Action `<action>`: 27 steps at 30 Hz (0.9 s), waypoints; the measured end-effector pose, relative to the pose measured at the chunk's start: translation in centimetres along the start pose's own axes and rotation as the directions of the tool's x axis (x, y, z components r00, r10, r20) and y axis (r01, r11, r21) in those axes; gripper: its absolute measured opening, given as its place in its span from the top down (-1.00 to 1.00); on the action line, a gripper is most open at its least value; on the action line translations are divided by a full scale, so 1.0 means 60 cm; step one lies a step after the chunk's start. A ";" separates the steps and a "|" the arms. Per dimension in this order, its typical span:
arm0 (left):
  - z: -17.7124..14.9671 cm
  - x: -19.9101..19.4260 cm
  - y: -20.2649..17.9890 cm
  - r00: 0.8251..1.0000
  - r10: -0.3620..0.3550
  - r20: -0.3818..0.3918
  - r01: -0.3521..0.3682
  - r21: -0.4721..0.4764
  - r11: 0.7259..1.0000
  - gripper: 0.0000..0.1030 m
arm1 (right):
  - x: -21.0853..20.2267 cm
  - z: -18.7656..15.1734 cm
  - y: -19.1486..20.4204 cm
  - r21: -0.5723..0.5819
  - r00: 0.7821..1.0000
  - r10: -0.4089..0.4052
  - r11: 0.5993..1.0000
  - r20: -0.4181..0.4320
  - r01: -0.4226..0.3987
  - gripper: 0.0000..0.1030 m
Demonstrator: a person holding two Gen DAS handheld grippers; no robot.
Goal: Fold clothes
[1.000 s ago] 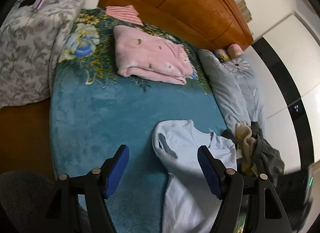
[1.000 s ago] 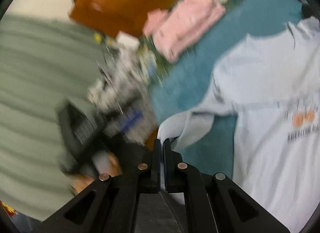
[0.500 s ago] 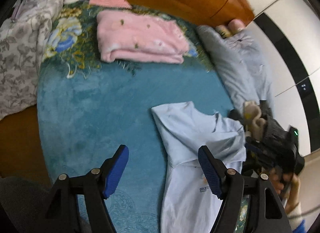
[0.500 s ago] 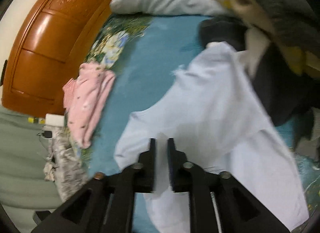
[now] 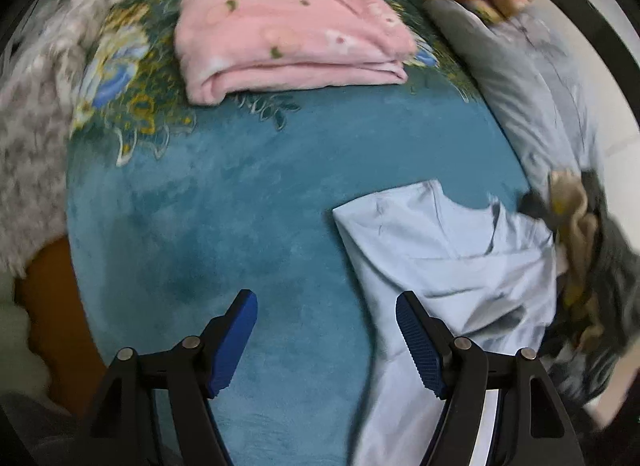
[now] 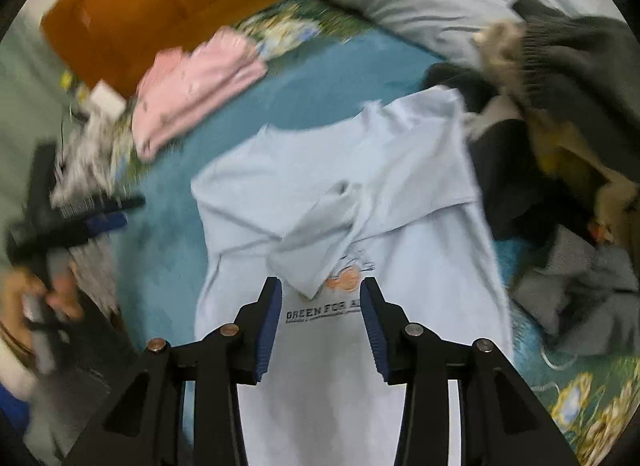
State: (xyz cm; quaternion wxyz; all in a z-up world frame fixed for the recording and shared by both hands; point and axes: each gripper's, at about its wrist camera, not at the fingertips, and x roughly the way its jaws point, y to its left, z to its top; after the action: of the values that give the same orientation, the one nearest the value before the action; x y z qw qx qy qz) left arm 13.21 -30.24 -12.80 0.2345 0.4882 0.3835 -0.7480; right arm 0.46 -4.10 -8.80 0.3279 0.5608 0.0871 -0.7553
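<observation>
While the blue bed cover [image 5: 248, 193] fills both views, the pale T-shirt [image 6: 340, 193] lies flat on it beside the heap of dark clothes [image 6: 560, 137]. Only the right view shows its print. The left gripper [image 5: 326, 336] hangs released; the right gripper [image 6: 321, 308] is opening, empty.

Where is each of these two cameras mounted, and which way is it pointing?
Left wrist: sits on the left gripper, looking steeply down at the teal blanket; its open blue-padded fingers show.
Right wrist: sits on the right gripper, tilted down over the light blue T-shirt; its jaws are opening with nothing between them; the other hand shows at the left edge.
Shared: T-shirt, folded pink garment, blanket, dark clothes pile.
</observation>
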 end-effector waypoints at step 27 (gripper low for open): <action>-0.034 -0.014 -0.021 0.997 -0.017 0.077 0.004 0.164 0.986 -0.47 | 0.128 0.043 0.009 -0.020 0.985 -0.044 0.999 -0.167 0.041 0.90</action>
State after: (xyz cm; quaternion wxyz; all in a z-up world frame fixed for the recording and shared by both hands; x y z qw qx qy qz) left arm 13.77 -27.88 -12.08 0.2044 0.4744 0.3137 -0.7967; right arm -2.45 -8.85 -14.67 0.3081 0.6173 0.1324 -0.7117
